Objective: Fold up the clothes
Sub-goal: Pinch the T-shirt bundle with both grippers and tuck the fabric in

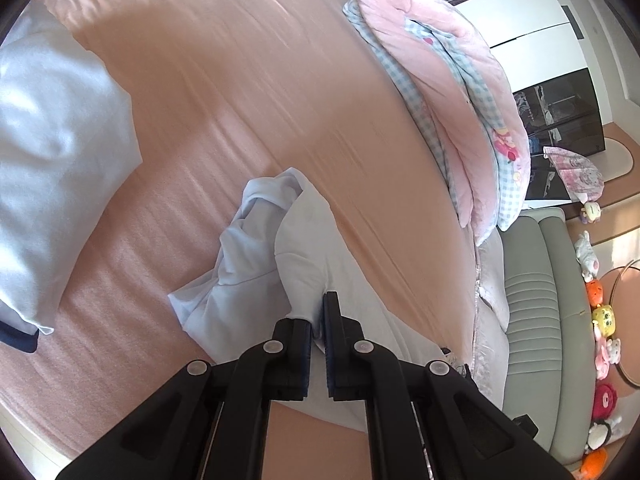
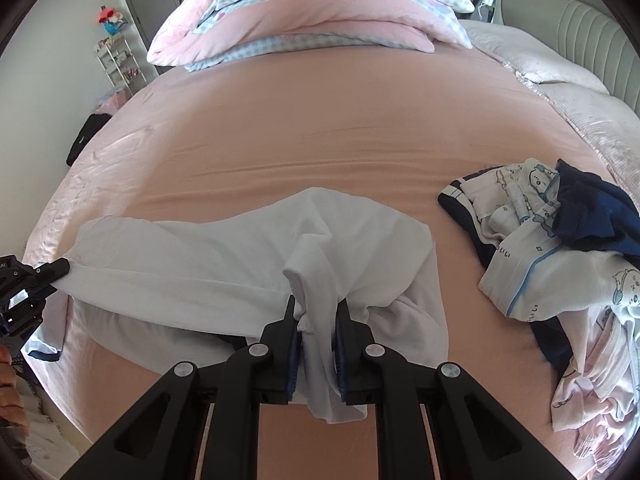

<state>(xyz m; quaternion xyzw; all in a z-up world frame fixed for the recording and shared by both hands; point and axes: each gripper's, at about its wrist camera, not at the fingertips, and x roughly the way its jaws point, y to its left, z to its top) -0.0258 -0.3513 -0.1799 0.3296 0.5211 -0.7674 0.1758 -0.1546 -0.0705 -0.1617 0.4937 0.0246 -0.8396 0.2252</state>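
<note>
The pink bed (image 2: 320, 128) spreads wide in front of both my claws, with the folded pink quilt (image 2: 312, 12) far ahead of my right claw and a heap of unfolded clothes (image 2: 560, 248) to its right side. The white garment (image 2: 200, 264) lies on the sheet directly before my right claw and runs away to its left, so its long axis goes across my view, from one claw to the other. My right claw (image 2: 318, 334) is clamped on a bunched, twisted part of the cloth, which hangs down between the pads. My left claw (image 1: 318, 320) is closed on the thin edge at the other end of the same garment; from the right camera I see it at the far left. I think the risk is on the right side: I hold a crumpled bundle, not a clean corner, so if I pull the cloth tight the twist may stay and the fold becomes crooked. Also the thin edge may slip from my left claw if I pull too hard.
</note>
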